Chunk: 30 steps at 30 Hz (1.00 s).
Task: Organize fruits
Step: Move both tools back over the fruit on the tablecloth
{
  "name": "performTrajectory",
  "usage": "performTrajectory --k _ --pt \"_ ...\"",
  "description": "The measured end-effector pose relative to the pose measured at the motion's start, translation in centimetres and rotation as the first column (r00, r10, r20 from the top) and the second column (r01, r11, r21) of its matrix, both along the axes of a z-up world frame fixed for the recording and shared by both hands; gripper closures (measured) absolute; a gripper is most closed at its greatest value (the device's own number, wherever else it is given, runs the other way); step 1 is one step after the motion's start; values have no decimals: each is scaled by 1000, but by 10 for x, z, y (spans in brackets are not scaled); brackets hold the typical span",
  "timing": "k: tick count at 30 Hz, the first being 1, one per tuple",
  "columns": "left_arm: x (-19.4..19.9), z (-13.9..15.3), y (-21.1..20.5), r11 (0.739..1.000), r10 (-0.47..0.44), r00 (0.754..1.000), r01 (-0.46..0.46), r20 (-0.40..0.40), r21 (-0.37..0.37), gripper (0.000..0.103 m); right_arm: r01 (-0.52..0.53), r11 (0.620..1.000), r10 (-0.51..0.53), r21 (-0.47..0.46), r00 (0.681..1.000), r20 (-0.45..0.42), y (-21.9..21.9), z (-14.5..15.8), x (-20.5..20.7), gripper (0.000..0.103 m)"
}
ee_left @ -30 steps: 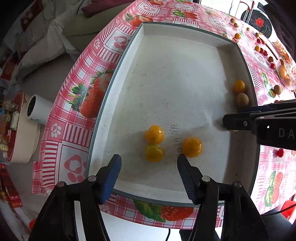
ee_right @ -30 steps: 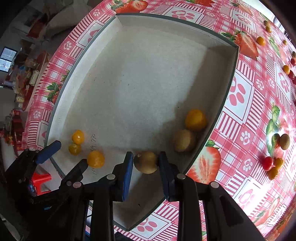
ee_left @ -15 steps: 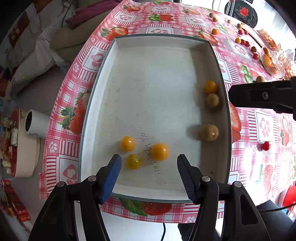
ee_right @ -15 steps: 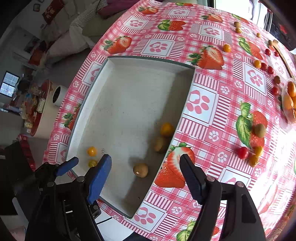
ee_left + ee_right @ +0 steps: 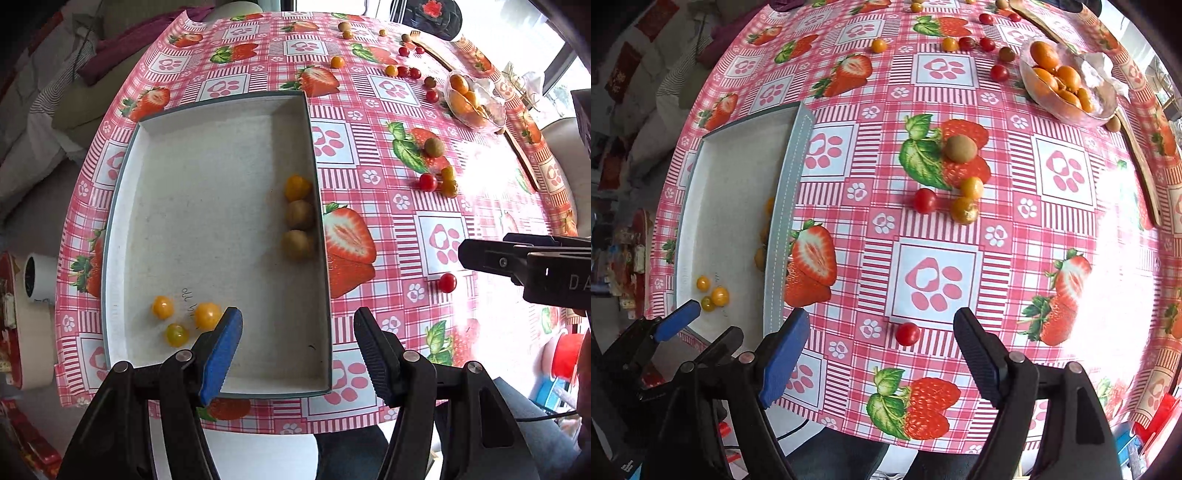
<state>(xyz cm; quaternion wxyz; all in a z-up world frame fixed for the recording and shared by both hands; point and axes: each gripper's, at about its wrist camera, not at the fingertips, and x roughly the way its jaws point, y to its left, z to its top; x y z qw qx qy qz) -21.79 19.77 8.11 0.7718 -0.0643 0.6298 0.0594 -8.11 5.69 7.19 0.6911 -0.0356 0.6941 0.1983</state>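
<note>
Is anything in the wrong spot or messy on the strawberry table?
Yes. Many small fruits lie loose on the tablecloth, like a red cherry tomato and a brown fruit, while only six sit in the gray tray.

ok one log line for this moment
left tool: open, empty, over tray | right tool: open, empty, above red tomato | tray: six fruits in
</note>
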Motion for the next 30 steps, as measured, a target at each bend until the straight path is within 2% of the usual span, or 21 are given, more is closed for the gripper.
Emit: performTrajectory --k 3,7,17,23,30 --pt "3 3 -5 999 -13 1000 12 -14 -42 39 39 999 -39 -12 999 0 -16 -1 0 20" --pt "8 8 -17 999 -54 999 54 -8 4 39 99 995 -99 -28 995 -4 -37 -3 1 20" --pt "38 8 -45 992 -129 992 129 5 8 39 165 984 -167 -69 986 -20 -71 -16 11 20" --pt "67 -3 -72 985 -175 985 175 0 7 39 183 980 -185 -78 982 -25 -85 -19 22 20" --pt "101 -24 -86 987 -158 987 158 -2 35 39 199 978 -202 -65 979 -30 -99 -18 48 20"
